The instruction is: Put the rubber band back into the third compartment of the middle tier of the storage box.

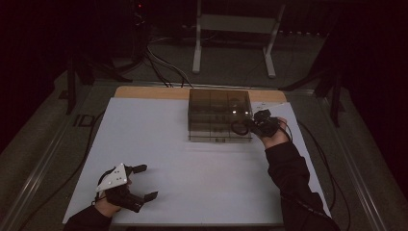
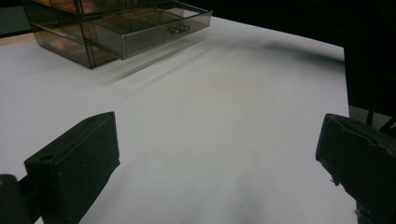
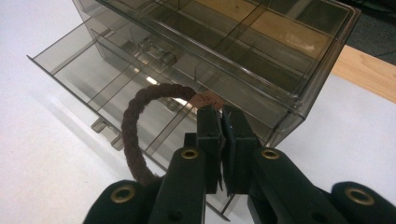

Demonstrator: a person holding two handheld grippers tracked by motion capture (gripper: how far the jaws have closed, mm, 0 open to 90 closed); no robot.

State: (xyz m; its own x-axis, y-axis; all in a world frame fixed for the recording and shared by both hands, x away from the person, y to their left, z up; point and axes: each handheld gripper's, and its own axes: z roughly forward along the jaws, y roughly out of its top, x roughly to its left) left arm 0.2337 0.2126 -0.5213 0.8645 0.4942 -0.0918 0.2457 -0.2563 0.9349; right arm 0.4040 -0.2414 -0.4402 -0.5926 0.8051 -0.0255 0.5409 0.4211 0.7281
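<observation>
between the pressed-together jaws of the right gripper (image 3: 222, 122) hangs a dark braided hair tie (image 3: 133, 135), pinched at its copper clasp, looping left over the open drawer (image 3: 88, 79) of a smoky plastic drawer box (image 1: 220, 115). well apart, the left gripper (image 1: 143, 182) rests spread on the white table (image 1: 192, 178).

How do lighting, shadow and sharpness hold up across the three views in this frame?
High view: dim, surroundings near black, drawer box murky with a small glare spot. Left gripper view: brighter, soft shadow streaks on the white table, jaws slightly soft. Right gripper view: best lit and sharp; braided hair tie crisp, reflections on the clear plastic.
</observation>
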